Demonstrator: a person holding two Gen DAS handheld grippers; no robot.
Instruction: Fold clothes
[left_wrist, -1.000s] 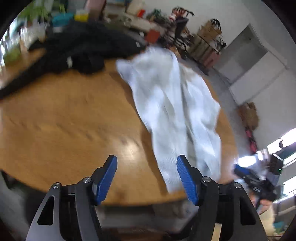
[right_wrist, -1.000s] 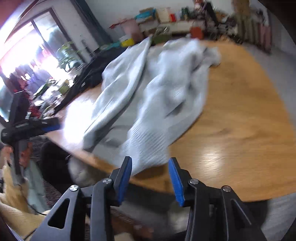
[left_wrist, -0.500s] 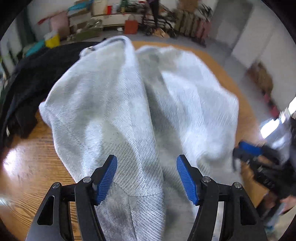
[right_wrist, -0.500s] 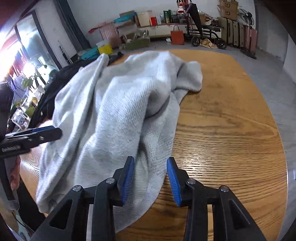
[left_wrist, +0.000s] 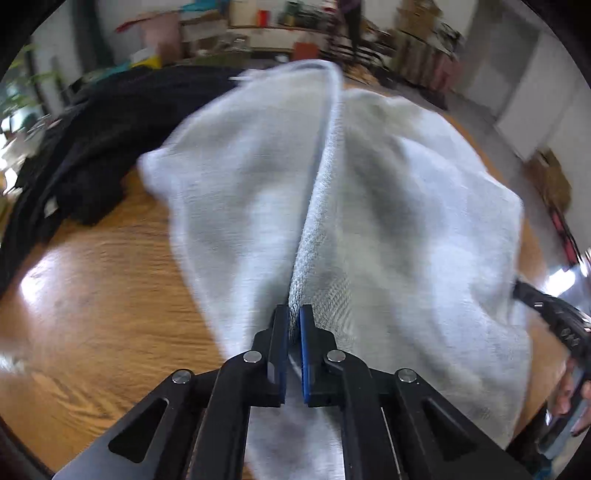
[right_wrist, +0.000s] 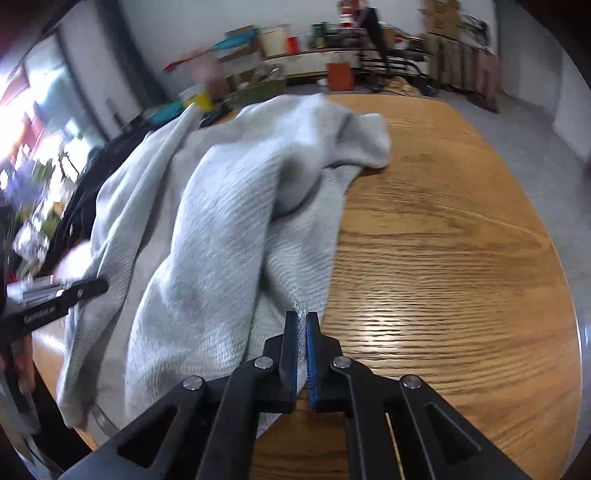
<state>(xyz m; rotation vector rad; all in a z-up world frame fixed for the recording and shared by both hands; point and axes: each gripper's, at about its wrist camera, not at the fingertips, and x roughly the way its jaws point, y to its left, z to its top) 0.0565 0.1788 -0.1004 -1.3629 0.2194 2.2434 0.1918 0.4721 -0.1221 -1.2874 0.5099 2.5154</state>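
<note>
The left hand-held gripper (left_wrist: 294, 320) is clamped on a ridge of the grey knit sweater (left_wrist: 388, 221), and the right hand-held gripper (right_wrist: 301, 325) is pinched on its hem near the tabletop (right_wrist: 443, 258) edge. The sweater lies rumpled across the wooden tabletop, beside a black garment (left_wrist: 92, 147). To fold well, lift both grips together, keep the edge taut, and shake it flat. No containers are clearly visible.

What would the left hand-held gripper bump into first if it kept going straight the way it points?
The left hand-held gripper is already shut on the grey knit garment. Straight on, it would probably press more of that cloth onto the wooden table; depth is uncertain.
</note>
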